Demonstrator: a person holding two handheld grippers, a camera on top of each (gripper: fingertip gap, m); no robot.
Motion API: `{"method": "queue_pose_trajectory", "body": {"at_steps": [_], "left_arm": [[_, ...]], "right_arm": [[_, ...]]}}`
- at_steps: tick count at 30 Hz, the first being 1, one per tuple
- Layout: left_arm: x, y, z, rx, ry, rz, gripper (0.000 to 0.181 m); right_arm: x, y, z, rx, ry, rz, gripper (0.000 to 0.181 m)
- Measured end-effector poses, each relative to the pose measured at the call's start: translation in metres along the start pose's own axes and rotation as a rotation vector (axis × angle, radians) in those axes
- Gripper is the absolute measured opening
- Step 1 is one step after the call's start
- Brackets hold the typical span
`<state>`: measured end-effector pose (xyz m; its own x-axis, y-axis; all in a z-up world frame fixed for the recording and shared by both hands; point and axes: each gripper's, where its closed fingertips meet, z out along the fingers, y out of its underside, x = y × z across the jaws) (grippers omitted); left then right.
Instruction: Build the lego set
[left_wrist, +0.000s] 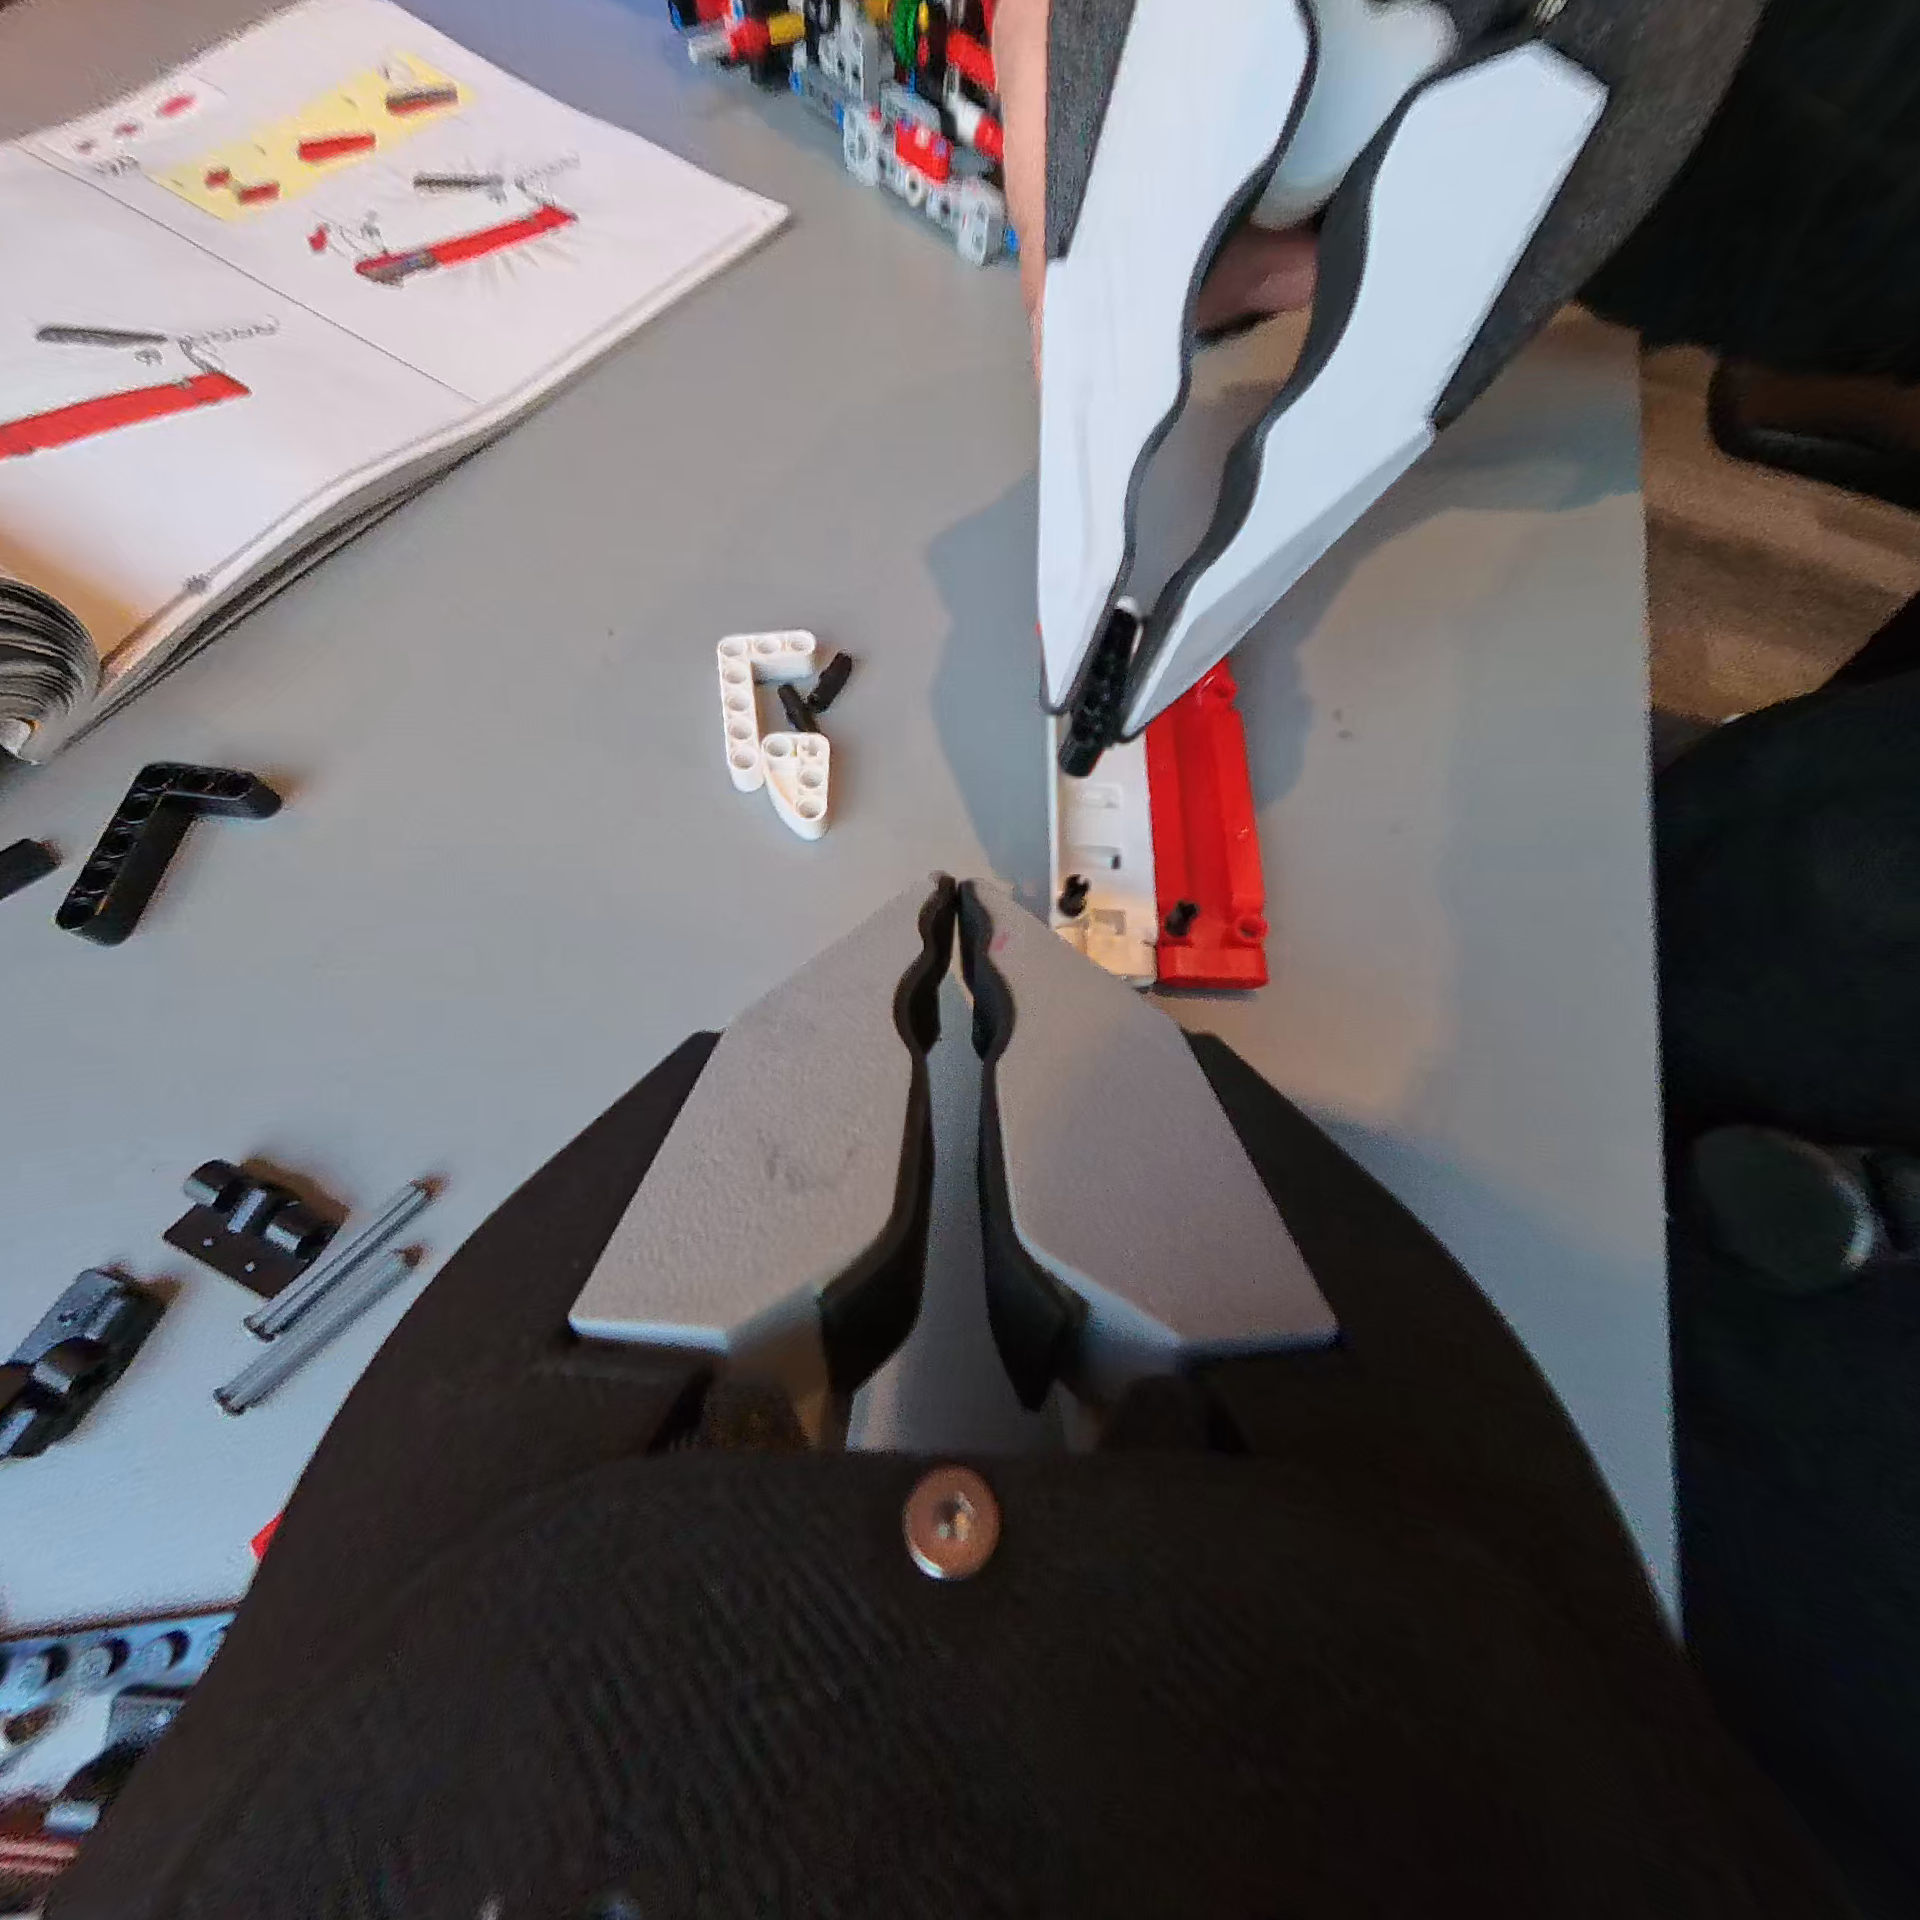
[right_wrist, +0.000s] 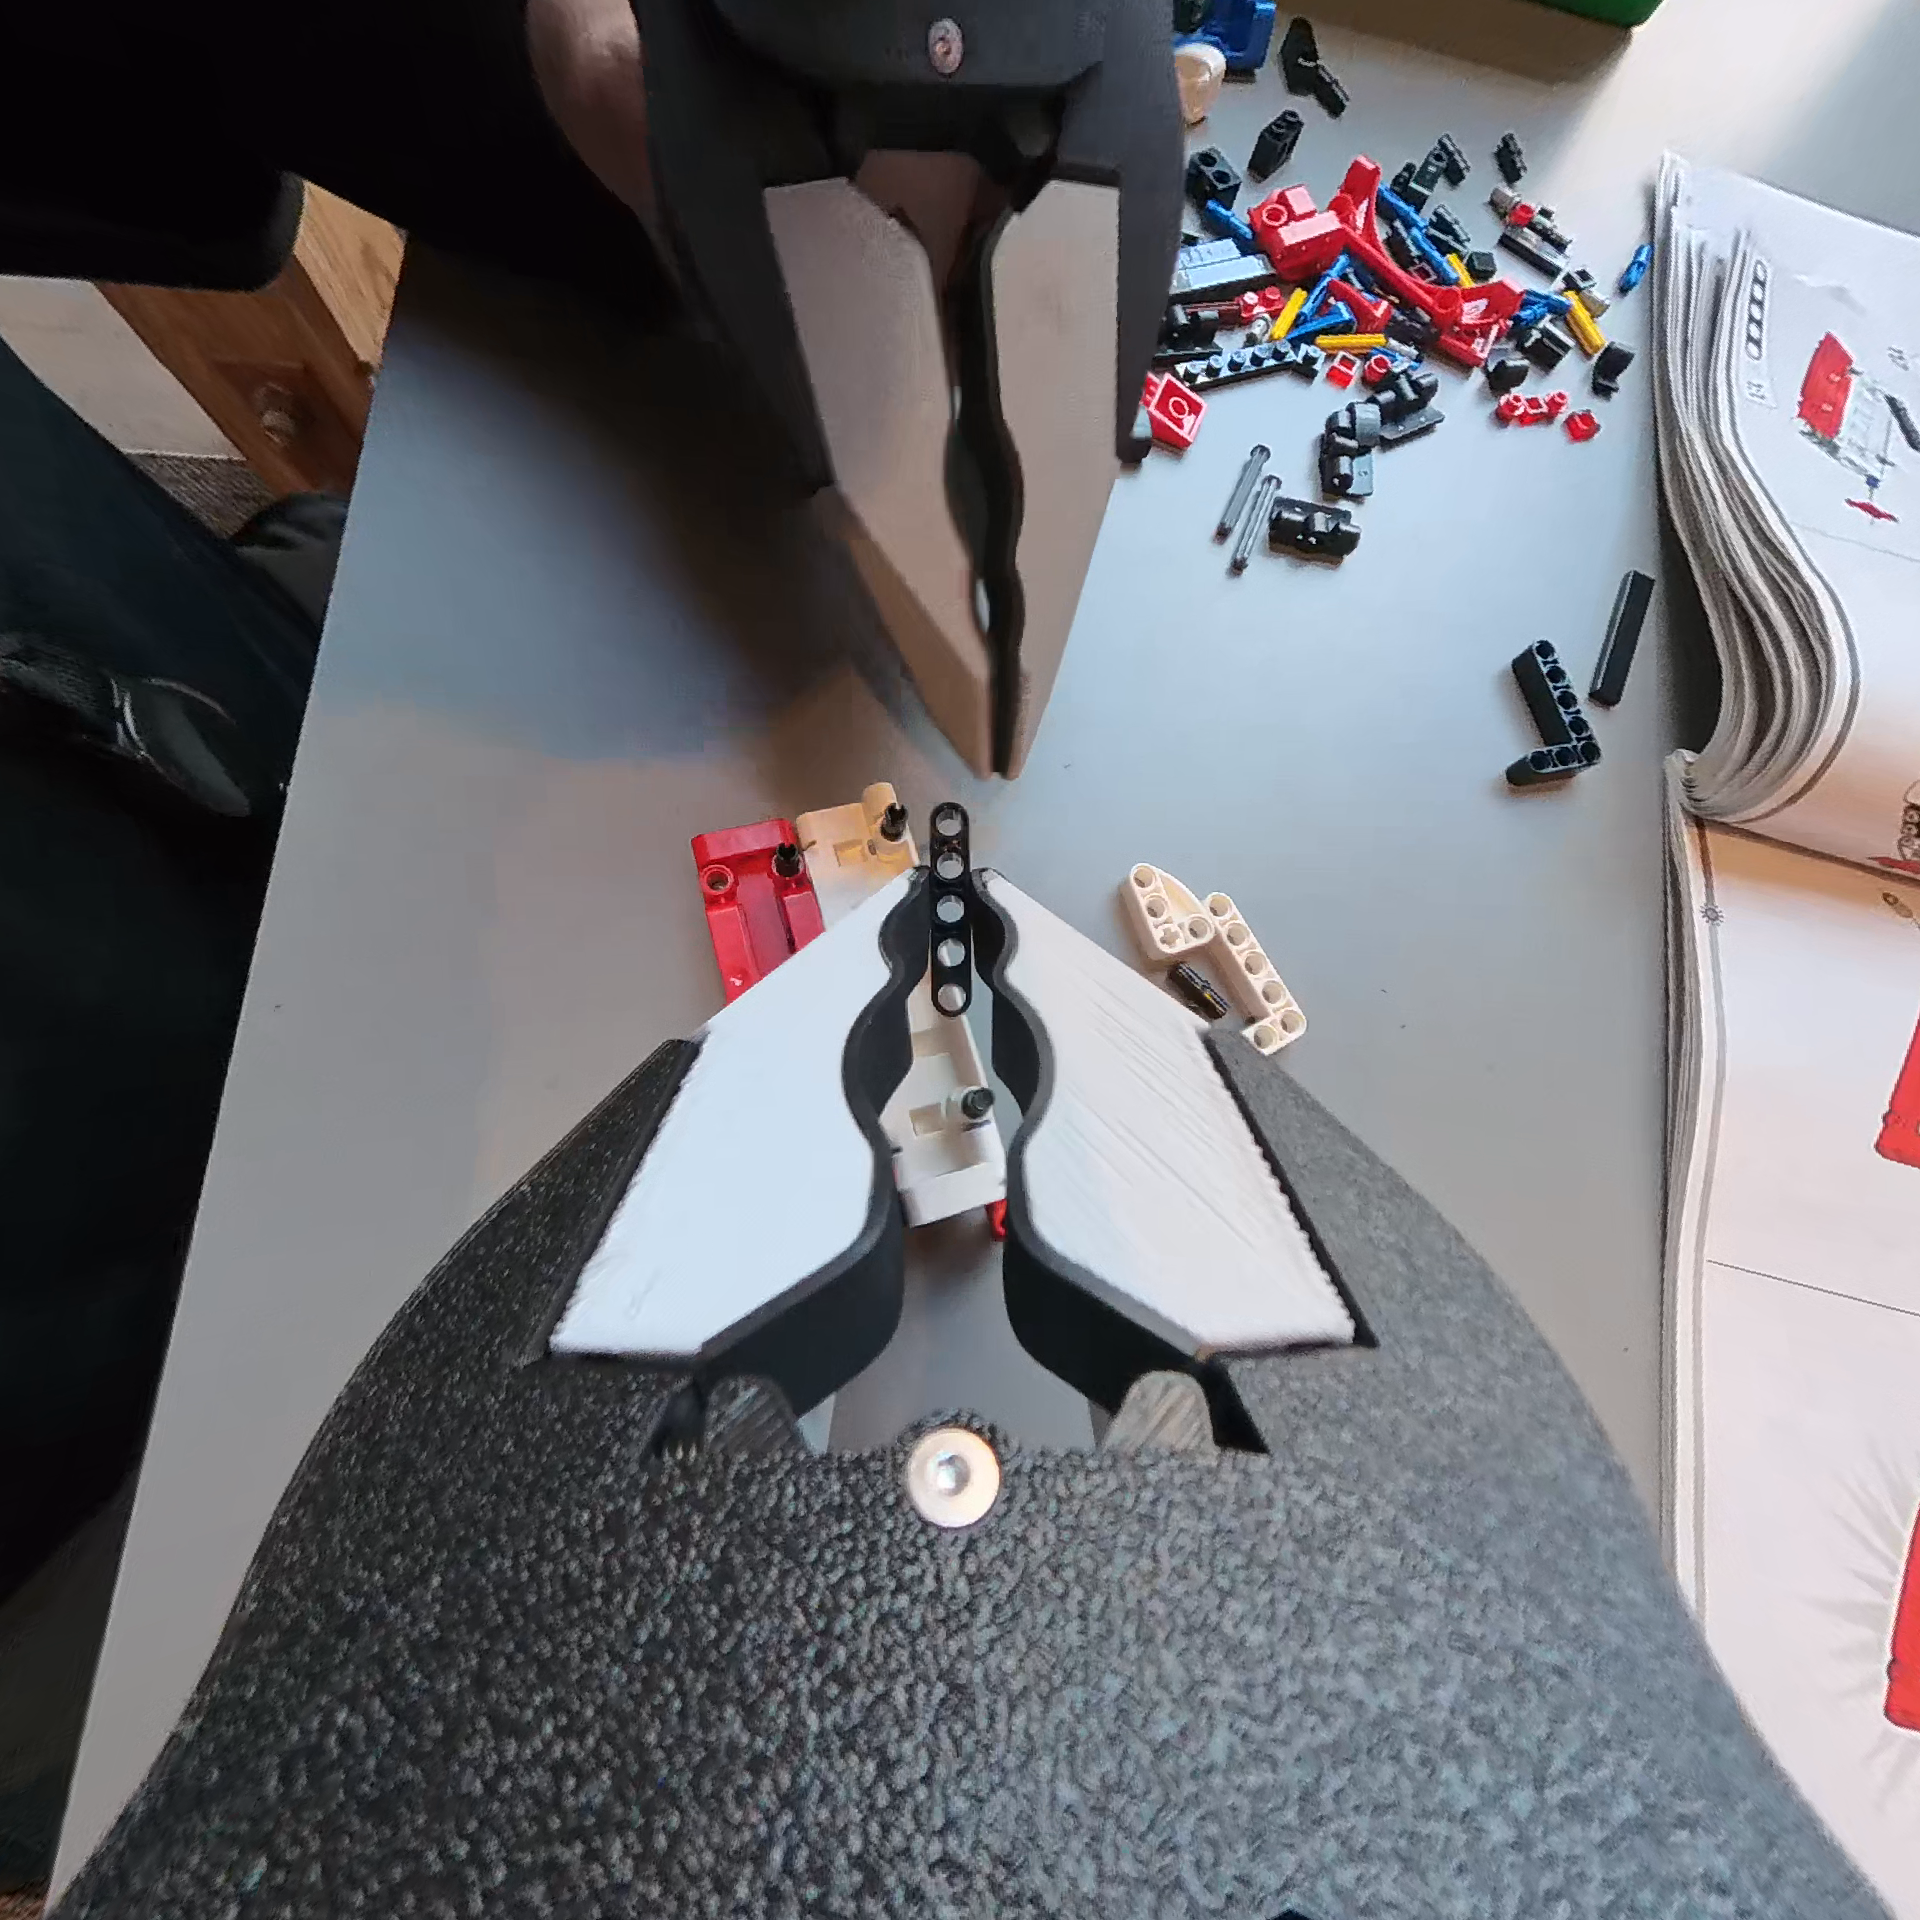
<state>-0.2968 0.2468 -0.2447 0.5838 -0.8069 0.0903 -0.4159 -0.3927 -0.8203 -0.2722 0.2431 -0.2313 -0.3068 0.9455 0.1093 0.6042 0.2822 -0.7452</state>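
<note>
A grey table (left_wrist: 623, 540) carries loose Lego parts, with an open instruction book (left_wrist: 343, 249) at its far left.

Left wrist view: the left gripper (left_wrist: 954, 889) hangs above the table with its fingers pressed together on nothing. Just right of its tips lie a white panel (left_wrist: 1103, 868) and a red panel (left_wrist: 1210, 831), side by side and touching, near the table's right edge. The right gripper (left_wrist: 1099, 686) comes in from the far right, its fingers clamped on a thin black beam (left_wrist: 1096, 694) whose end hangs over the white panel. Two white beams (left_wrist: 774, 722) lie in the middle; a black L-beam (left_wrist: 156, 836) and grey axles (left_wrist: 332, 1283) lie to the left.

Right wrist view: the right gripper (right_wrist: 948, 883) grips the black beam (right_wrist: 950, 909) by its lower half, so the holed end sticks out beyond the fingertips. Below are the white panel (right_wrist: 940, 1132) and red panel (right_wrist: 753, 894). The left gripper (right_wrist: 1000, 764) points in from the far side. A pile of mixed parts (right_wrist: 1371, 281) sits far right.

The beam looks light, stiff and thin, likely to twist if held loosely. Gripping its flat faces near the middle seems best.
</note>
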Motion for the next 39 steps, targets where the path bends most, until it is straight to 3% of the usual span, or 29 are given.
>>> {"method": "queue_pose_trajectory", "body": {"at_steps": [5,16,24,34,39], "left_arm": [[0.019,-0.001,-0.004,0.008,0.116,-0.077,0.012],[0.021,0.009,0.014,-0.090,0.079,0.052,0.002],[0.025,0.007,0.018,-0.102,0.214,0.232,0.006],[0.016,0.015,0.009,-0.108,0.094,0.061,0.015],[0.023,0.015,0.016,-0.136,0.150,0.075,0.011]], "right_arm": [[-0.008,-0.001,0.001,-0.017,-0.046,-0.031,0.007],[-0.007,0.002,0.017,-0.082,-0.077,-0.104,0.007],[-0.008,0.005,0.009,-0.103,-0.071,-0.094,0.008],[-0.007,0.008,0.013,-0.113,-0.077,-0.100,0.007],[-0.007,0.010,0.016,-0.141,-0.093,-0.119,0.008]]}}
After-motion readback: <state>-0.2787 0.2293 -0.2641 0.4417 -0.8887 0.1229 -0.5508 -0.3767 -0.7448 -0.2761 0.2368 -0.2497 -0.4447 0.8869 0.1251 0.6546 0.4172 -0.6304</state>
